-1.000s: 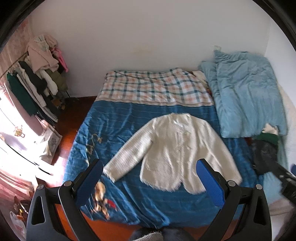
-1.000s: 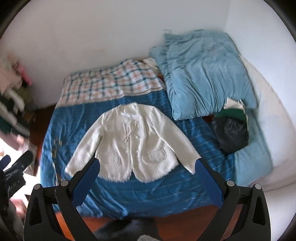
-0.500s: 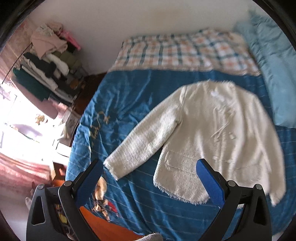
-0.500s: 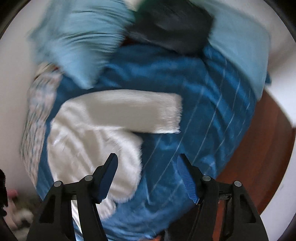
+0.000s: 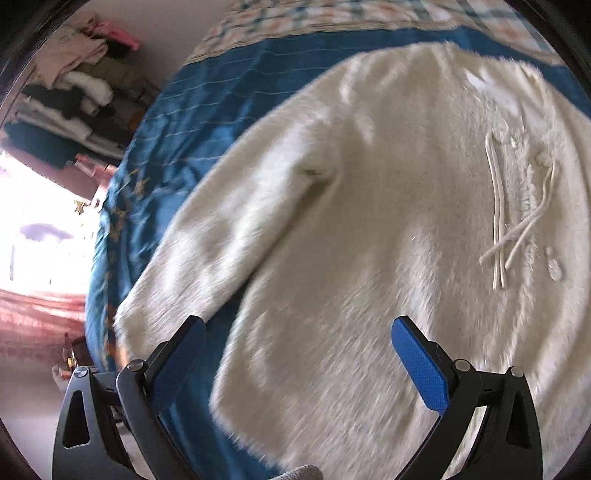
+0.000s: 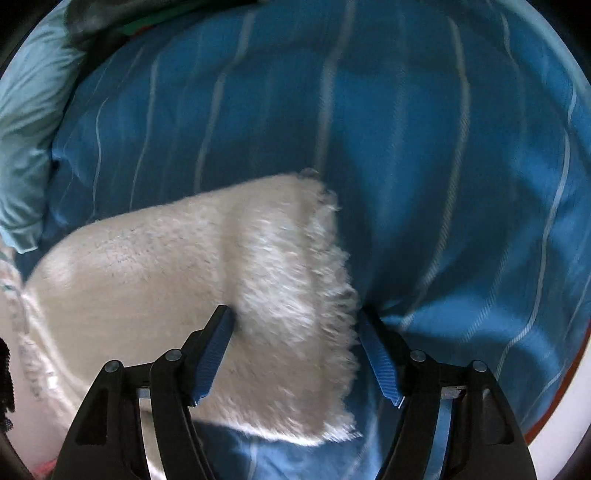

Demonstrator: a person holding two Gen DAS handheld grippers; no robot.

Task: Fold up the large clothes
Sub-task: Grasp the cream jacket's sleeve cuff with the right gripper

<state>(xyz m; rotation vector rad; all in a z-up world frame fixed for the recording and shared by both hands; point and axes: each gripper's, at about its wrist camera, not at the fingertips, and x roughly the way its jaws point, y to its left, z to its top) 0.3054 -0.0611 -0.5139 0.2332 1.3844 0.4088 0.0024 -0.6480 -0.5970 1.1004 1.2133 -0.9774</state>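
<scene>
A fluffy cream jacket (image 5: pixel 369 221) lies spread flat, front side up, on a bed covered by a blue striped bedspread (image 6: pixel 406 129); everything else here is placed relative to that jacket. The left tool (image 5: pixel 299 354) hangs close above the jacket's lower hem, its blue-padded jaws standing wide apart with nothing between them, one finger over the gap between sleeve and body, the other over the body panel. The jacket's near sleeve (image 5: pixel 192 258) runs from the shoulder out toward the bed's edge, and pale drawstrings (image 5: pixel 498 221) lie crossed on the jacket's front beside a button (image 5: pixel 554 264). Beyond the jacket's collar the bedspread gives way to a checked sheet (image 5: pixel 332 14), and off past the sleeve a rack of hanging clothes (image 5: pixel 74 92) stands by the wall. The right tool (image 6: pixel 295 354) points down at the jacket's other sleeve, and its jaws have just been closing: they now straddle the fringed cuff (image 6: pixel 295 295), the left finger touching the pile, the right finger at the fringe's edge, though whether the pads press the cloth cannot be told. Past that cuff lies a light blue quilt (image 6: pixel 26 122).
</scene>
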